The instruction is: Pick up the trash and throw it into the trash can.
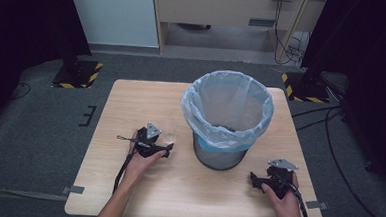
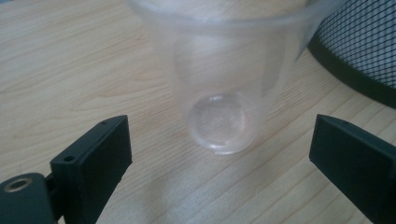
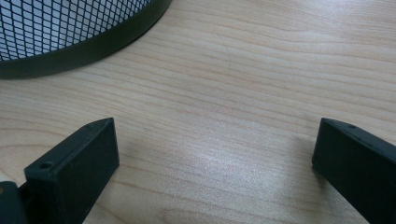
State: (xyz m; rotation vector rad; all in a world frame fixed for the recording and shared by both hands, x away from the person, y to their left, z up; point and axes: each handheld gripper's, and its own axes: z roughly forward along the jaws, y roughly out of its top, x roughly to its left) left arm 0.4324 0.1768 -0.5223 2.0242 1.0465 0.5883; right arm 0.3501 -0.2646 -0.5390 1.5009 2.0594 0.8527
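Clear plastic cup [image 2: 219, 88] stands upright on the pale wooden table [image 1: 131, 105], just ahead of the left claw [image 2: 219, 154], whose two black jaws sit wide apart on either side of the cup's base without touching it. In the high view the left claw [image 1: 168, 148] points rightward toward the cup [image 1: 168, 136], held low over the table by the person's left hand [image 1: 141, 158], fingers wrapped around the body from below, forearm coming in from the bottom edge at a slant. Just beyond the cup rises the black wire-mesh wastebasket [image 1: 222, 155], lined with a pale blue plastic bag [image 1: 227, 108], its dark base rim showing at the right of the left gripper view.

The right claw [image 3: 215, 154] is spread open over bare table, nothing between its jaws. In the high view the right claw [image 1: 253, 180] points leftward near the front right corner, gripped by the right hand [image 1: 281, 196], with the wastebasket's base just beside it.
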